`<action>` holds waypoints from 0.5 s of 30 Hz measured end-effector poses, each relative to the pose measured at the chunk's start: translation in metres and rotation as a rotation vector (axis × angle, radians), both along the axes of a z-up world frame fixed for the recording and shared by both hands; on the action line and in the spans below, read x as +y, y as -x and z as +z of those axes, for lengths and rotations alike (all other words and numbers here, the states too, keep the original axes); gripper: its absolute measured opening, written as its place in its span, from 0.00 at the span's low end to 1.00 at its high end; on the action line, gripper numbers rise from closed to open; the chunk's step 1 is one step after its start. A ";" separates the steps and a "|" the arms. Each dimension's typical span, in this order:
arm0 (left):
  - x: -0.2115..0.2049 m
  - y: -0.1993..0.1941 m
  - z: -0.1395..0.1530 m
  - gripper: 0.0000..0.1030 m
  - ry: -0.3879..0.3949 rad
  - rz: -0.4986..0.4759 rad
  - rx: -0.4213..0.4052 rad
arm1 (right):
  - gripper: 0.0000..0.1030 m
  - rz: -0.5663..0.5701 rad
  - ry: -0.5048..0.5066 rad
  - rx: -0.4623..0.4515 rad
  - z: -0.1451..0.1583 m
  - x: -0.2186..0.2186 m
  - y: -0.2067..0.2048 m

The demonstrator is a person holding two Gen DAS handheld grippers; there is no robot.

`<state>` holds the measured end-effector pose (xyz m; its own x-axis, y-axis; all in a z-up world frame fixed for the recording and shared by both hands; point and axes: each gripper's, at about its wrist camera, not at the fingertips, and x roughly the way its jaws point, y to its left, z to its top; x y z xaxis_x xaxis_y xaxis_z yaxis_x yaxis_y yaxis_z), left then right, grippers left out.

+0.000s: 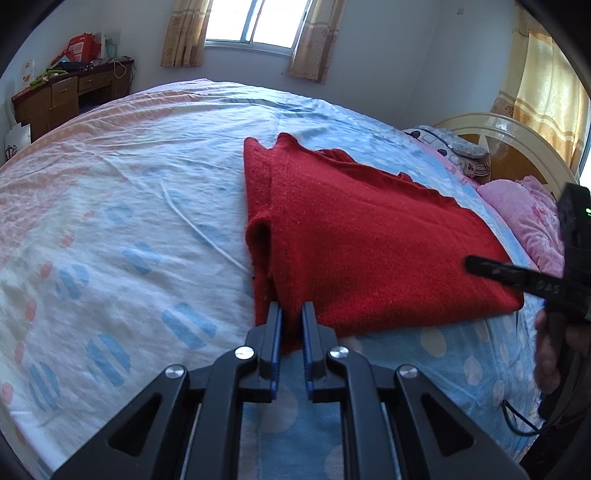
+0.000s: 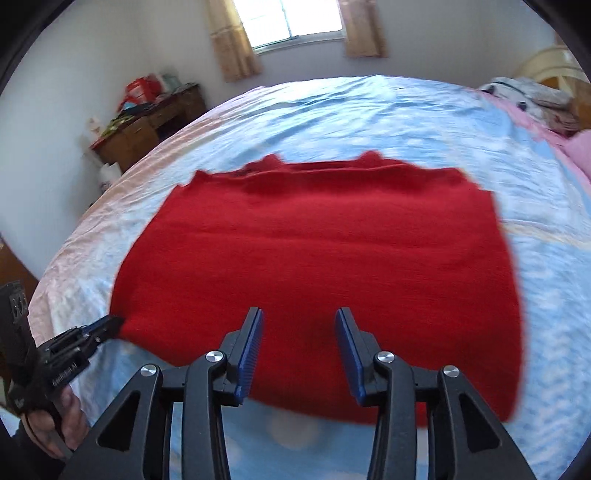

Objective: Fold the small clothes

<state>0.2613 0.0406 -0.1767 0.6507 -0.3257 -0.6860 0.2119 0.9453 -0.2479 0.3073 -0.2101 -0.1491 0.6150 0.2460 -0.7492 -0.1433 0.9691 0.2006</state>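
Left gripper (image 1: 291,314) sitting nearest the lens, jaws pinched in on the near left corner of the red sweater (image 1: 362,236), knit bunching up between the blue pads (image 1: 277,332). So clenched, grasping the sweater corner. Same grip showing from the right wrist view at the left side, with a hand (image 2: 55,417) wrapping the handle below it.

Right gripper (image 2: 298,332) hanging over the sweater's near edge, jaws standing apart, nothing between the blue pads; fabric only lying underneath. Released. No earlier frame, so only the state noted. Its dark fingertip is poking in from the right in the left wrist view, over the sweater's right part, slightly blurred.

Sweater lying flat and folded on the bed (image 1: 129,192), toward the headboard side and close to the near edge, a doubled layer showing along its left edge. Bed sheet (image 2: 406,122) pale blue with dots and stripes, pinkish toward the far left edge.

Pink pillow (image 1: 524,218) lying at the headboard end, apart from the sweater. Wooden desk (image 1: 70,96) with clutter standing against the far wall, window (image 1: 258,22) with curtains behind it.
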 end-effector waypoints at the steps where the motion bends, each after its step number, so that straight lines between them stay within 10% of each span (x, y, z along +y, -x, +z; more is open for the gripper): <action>1: 0.000 0.000 0.000 0.13 -0.001 -0.002 -0.002 | 0.41 0.020 0.004 0.012 -0.006 0.011 -0.003; 9: 0.004 0.010 0.004 0.20 -0.002 -0.010 -0.008 | 0.52 0.072 0.220 -0.061 -0.022 0.051 0.020; 15: 0.033 0.020 0.034 0.68 0.000 0.051 -0.072 | 0.52 0.108 0.217 -0.108 -0.007 0.056 0.042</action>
<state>0.2412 0.0732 -0.1426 0.7139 -0.2912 -0.6368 0.1810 0.9553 -0.2339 0.2650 -0.1538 -0.1564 0.6730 0.1551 -0.7232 -0.2578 0.9656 -0.0328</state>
